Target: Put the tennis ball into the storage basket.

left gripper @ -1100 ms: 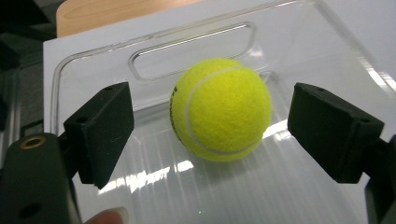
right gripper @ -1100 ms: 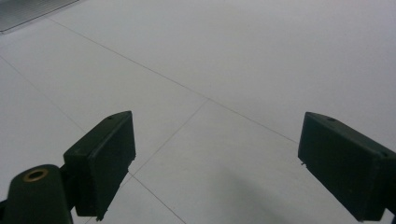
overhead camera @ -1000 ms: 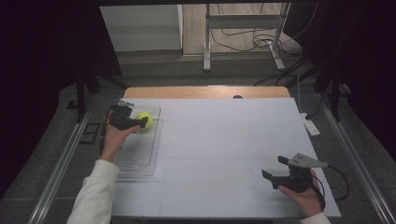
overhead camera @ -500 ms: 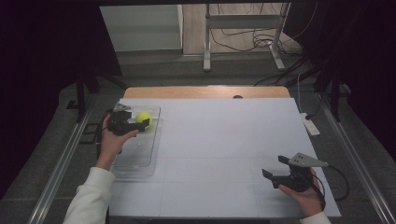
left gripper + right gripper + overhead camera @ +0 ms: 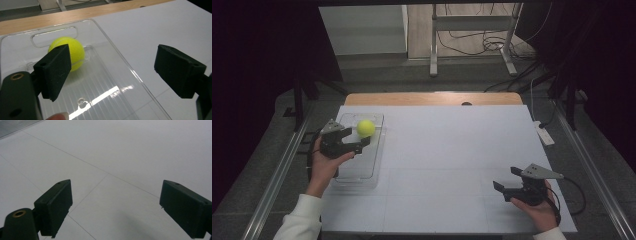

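Note:
A yellow-green tennis ball (image 5: 365,128) (image 5: 75,50) lies at the far end of a clear plastic tray (image 5: 362,165) (image 5: 100,82), just below its handle slot, at the table's left side. My left gripper (image 5: 357,139) (image 5: 117,67) hovers over the tray a little short of the ball, open, with nothing between its jaws. One jaw partly covers the ball in the left gripper view. My right gripper (image 5: 507,179) (image 5: 115,207) is held low over the bare white table surface (image 5: 120,157) near the front right, open and empty.
A white power strip (image 5: 544,134) lies at the table's right edge. A strip of bare wood (image 5: 432,98) runs along the far edge. Metal rails flank the table, and a stand with cables stands on the floor beyond.
My left gripper has drawn back toward the person, away from the ball. The ball stays in the tray. The right gripper has hardly moved.

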### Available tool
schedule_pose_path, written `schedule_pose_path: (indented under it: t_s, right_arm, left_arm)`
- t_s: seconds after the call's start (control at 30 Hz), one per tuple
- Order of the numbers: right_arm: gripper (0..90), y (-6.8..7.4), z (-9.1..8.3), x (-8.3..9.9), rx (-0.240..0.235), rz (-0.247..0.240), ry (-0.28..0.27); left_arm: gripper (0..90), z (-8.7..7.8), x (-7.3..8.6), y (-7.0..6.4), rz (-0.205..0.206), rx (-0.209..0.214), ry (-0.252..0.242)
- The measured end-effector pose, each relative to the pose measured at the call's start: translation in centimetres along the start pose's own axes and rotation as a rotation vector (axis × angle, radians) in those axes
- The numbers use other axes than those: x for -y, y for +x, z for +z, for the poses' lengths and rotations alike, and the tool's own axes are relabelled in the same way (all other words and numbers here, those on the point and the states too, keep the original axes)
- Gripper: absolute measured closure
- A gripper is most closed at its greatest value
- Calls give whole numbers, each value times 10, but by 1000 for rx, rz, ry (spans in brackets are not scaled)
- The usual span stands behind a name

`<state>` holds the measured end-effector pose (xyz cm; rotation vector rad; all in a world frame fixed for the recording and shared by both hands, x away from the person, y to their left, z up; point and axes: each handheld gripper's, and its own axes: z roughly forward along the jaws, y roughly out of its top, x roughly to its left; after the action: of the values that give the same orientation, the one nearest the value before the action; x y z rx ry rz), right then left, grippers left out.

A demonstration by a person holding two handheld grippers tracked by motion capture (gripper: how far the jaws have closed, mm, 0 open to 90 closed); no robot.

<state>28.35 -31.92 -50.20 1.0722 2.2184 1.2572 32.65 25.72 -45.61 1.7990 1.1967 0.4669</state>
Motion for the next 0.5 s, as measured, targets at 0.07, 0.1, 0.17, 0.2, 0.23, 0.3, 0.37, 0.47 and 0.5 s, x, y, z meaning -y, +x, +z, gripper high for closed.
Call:
schedule_pose_path:
  t_s: [0.07, 0.1, 0.17, 0.2, 0.23, 0.3, 0.37, 0.47, 0.5]
  right_arm:
    - [116, 0, -1, 0, 2, -1, 0]
    - [116, 0, -1, 0, 2, -1, 0]
    - [117, 0, -1, 0, 5, 0, 2]
    - [116, 0, -2, 0, 7, -2, 5]
    - [116, 0, -1, 0, 6, 0, 3]
    - [116, 0, -1, 0, 4, 1, 2]
    - [116, 0, -1, 1, 4, 1, 3]
    - [116, 0, -1, 1, 4, 0, 4]
    - [116, 0, -1, 1, 4, 1, 3]
  left_arm:
    - [148, -2, 3, -2, 3, 10, -3]
    - [148, -2, 3, -2, 3, 10, -3]
    - [148, -4, 9, -7, 3, 24, -5]
    - [148, -5, 11, -8, 6, 31, -1]
    - [144, -5, 13, -11, 7, 35, -2]
    - [146, -6, 17, -14, 13, 46, 0]
    - [145, -7, 21, -19, 22, 52, 5]
    - [145, -9, 25, -26, 27, 68, 3]
    - [145, -10, 26, -27, 28, 73, 3]
